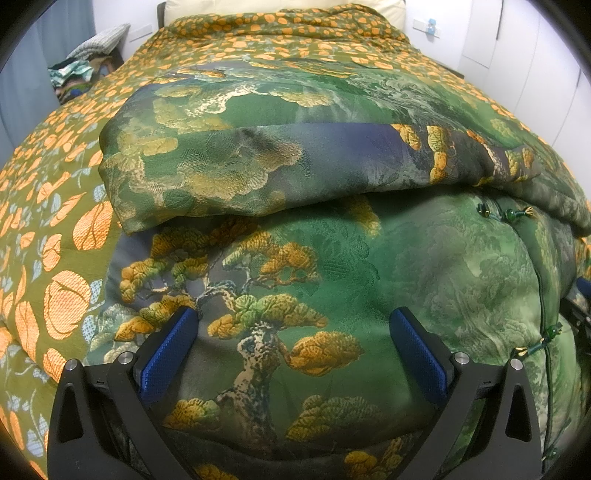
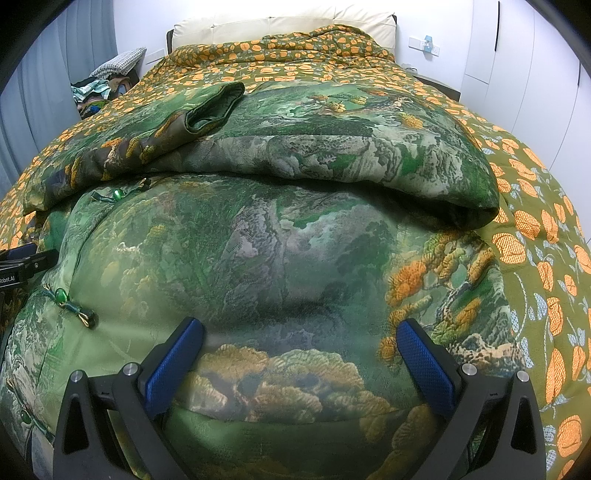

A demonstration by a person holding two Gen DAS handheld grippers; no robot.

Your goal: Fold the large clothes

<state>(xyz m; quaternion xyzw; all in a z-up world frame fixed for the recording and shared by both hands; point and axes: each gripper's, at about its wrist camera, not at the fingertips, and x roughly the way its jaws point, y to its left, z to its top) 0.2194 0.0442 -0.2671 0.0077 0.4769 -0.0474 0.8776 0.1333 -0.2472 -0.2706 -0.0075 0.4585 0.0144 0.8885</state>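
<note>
Two grippers hover low over one garment, a green brocade jacket (image 1: 332, 266) printed with pine trees and mountains, spread across a bed under an olive quilt (image 1: 66, 258) with orange flowers. Far left, beyond the bed edge, a pile of clothes (image 1: 79, 75). Left gripper (image 1: 293, 332): fingers spread wide, pinching nothing, above the pine-tree panel near the hem. Left sleeve (image 1: 229, 166) already laid across the chest, presumably to square the body for folding. Centre: front closure with green bead knot buttons (image 2: 61, 295), fastened, keeping both panels together. Right gripper (image 2: 299, 343): fingers likewise spread, empty, over the right hem. Right sleeve (image 2: 332, 162) folded inward, cuff (image 2: 210, 110) open toward the headboard (image 2: 280, 22). Likely next: take the hem on both sides and fold upward.
</note>
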